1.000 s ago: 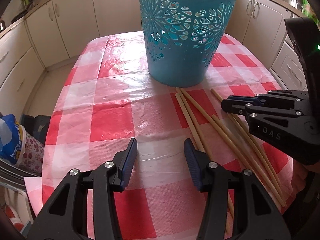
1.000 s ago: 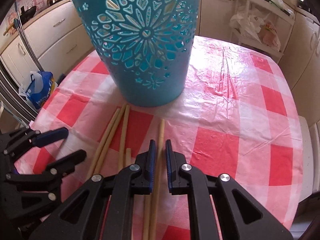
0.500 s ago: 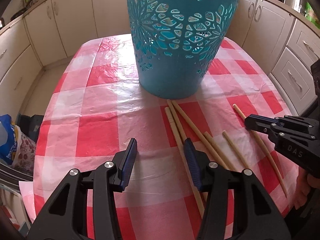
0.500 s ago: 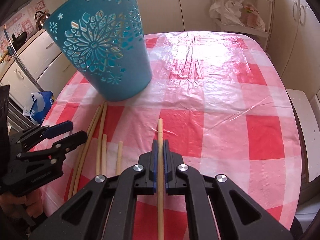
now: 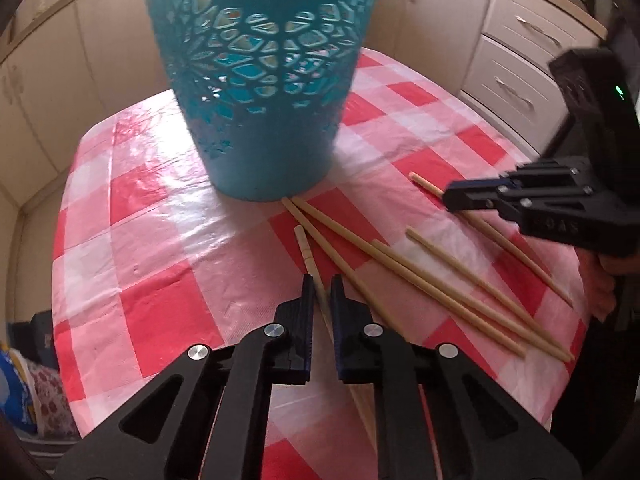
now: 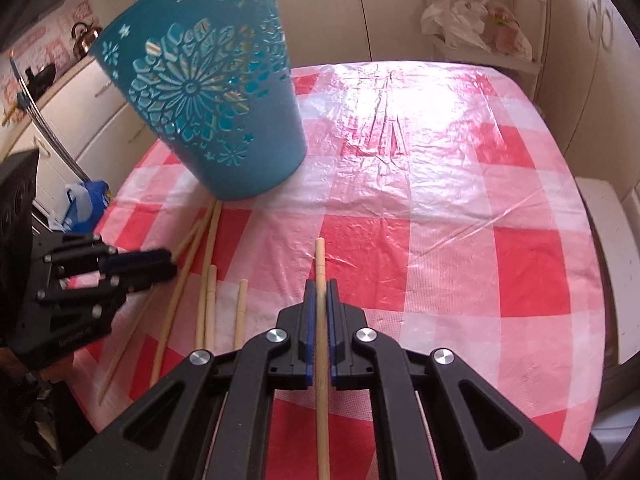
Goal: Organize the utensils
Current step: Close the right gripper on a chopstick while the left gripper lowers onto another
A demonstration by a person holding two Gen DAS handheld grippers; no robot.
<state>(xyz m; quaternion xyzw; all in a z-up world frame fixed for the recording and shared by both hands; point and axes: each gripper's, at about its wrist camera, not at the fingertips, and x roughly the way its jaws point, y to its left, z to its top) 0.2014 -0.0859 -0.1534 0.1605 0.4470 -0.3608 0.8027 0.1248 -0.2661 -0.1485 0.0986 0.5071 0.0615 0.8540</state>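
Observation:
A teal cut-out basket (image 5: pixel 260 120) (image 6: pixel 216 120) stands on the red-checked tablecloth (image 5: pixel 152 272) (image 6: pixel 440 220). Several bamboo chopsticks (image 5: pixel 404 268) (image 6: pixel 208 280) lie loose in front of it. My left gripper (image 5: pixel 322 292) (image 6: pixel 170 262) is closing its jaws, and one chopstick (image 5: pixel 306 252) runs between the pads, pinched there, its tip pointing toward the basket. My right gripper (image 6: pixel 320 292) (image 5: pixel 450 198) is shut on another chopstick (image 6: pixel 320 264) (image 5: pixel 426 185), off to the right of the pile.
Cream kitchen cabinets (image 5: pixel 520 60) ring the table. A blue bag (image 6: pixel 84 200) (image 5: pixel 16 392) sits on the floor past the left edge. A white shelf with plastic bags (image 6: pixel 480 20) stands behind the far side. A hand (image 5: pixel 600 280) holds the right gripper.
The left gripper's jaws went from wide apart to closed around a chopstick, and its view rolled and drew closer to the basket. The right gripper carried its chopstick rightward, away from the pile.

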